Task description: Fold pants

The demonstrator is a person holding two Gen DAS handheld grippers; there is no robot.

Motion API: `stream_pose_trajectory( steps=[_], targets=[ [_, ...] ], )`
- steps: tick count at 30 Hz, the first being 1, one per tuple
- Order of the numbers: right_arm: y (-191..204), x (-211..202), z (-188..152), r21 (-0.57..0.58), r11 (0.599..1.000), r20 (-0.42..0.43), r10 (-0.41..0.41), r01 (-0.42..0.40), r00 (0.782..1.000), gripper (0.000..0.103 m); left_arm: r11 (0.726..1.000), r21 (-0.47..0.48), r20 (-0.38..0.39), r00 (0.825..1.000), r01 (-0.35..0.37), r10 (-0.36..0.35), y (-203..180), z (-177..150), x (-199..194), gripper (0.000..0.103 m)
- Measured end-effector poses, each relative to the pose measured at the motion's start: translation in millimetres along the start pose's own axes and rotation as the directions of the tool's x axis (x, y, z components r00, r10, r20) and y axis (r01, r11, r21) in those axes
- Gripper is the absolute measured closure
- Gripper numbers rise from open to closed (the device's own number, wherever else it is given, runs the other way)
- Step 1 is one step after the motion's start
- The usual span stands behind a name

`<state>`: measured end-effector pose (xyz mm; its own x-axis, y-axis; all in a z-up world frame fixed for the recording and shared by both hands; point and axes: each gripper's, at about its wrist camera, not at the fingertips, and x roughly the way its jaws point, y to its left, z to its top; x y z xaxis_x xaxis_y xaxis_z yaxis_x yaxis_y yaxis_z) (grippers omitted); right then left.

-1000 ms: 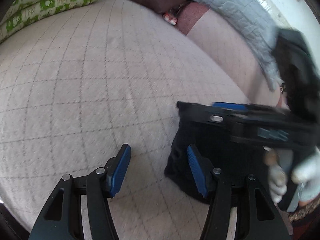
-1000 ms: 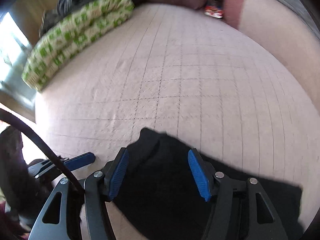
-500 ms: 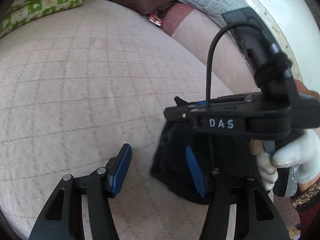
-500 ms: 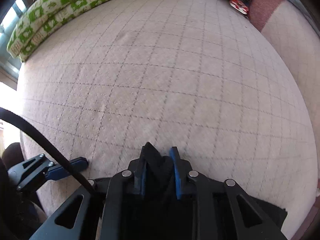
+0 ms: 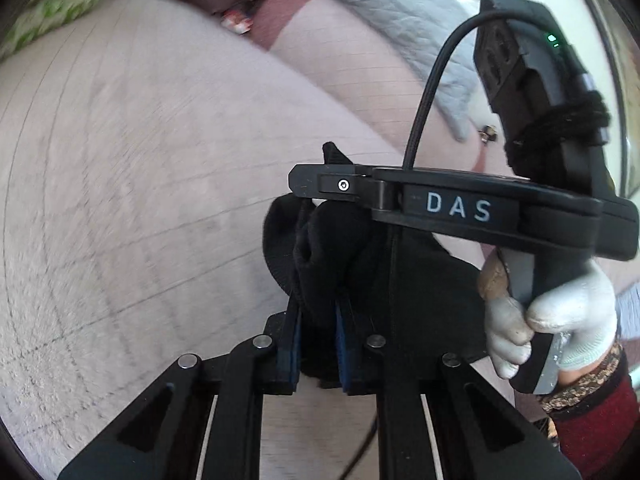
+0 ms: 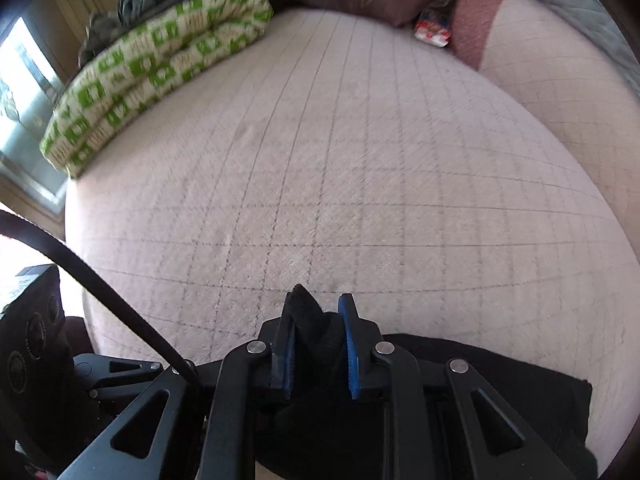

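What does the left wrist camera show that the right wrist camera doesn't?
Only the left wrist view shows the gloved right hand holding its tool with the letters DAS on the side, and the left gripper shut on a bunched fold of the black pants.

Only the right wrist view shows the window and the right gripper face-on, pinching a peak of the pants.

Both show the pants, the pale checked bed cover, the folded green and white quilt, the grey blanket and the small red and white packet.
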<state>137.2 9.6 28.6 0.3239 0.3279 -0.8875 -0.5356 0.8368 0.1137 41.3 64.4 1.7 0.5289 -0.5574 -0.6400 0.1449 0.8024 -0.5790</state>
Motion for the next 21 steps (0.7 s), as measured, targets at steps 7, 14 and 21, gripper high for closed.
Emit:
stream_pose_trajectory(
  steps=[7, 14, 21],
  targets=[
    [-67, -68, -52, 0.176, 0.984, 0.129, -0.041, 0.018, 0.991, 0.082, 0.996, 0.044, -0.059, 0.995, 0.082, -0.079, -72, 1, 45, 0.090],
    [-169, -92, -153, 0.437, 0.897, 0.161, -0.151, 0.067, 0.975, 0.077, 0.982, 0.173, -0.183, 0.982, 0.070, -0.037, -153, -21, 133, 0.088],
    [-236, -129, -257, 0.701, 0.708, 0.225, -0.336, 0.088, 0.914, 0.063, 0.959, 0.229, -0.237, 0.965, 0.166, -0.110, -156, -44, 92, 0.056]
  ],
)
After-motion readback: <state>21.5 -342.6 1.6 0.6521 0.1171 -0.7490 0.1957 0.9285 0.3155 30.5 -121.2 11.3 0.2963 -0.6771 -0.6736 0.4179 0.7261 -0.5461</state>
